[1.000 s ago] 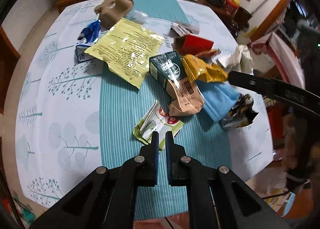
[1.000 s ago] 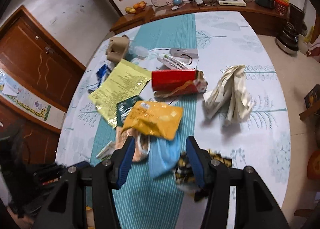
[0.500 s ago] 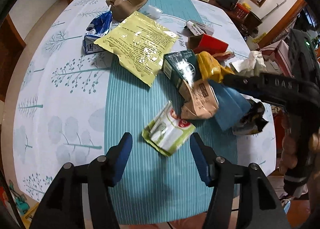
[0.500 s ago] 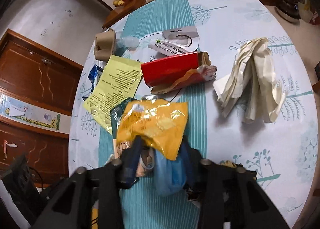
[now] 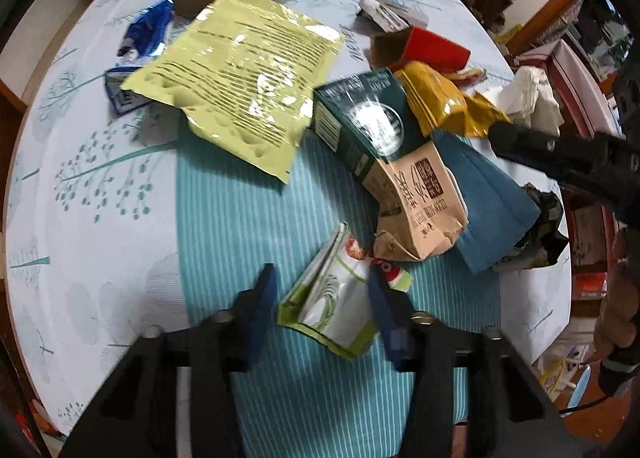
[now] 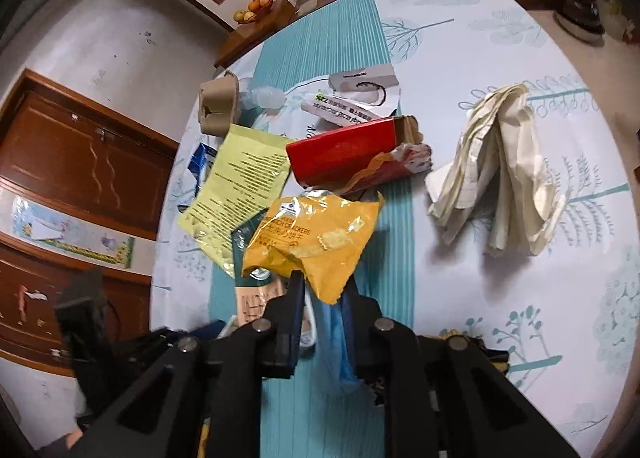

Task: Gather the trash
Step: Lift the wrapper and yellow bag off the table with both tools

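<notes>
Clearly "CRACKERS" on yellow packet (image 6: 316, 238), right gripper (image 6: 322, 294) pinching it (lower edge)

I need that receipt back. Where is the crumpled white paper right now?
In the right wrist view the crumpled white paper lies on the tablecloth's right side, right of the red box, apart from the pile.

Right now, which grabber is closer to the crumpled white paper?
Right. The right gripper sits at the yellow cracker bag, with the crumpled white paper just off to its right. The left gripper straddles the green-and-white pouch, farther away.
</notes>
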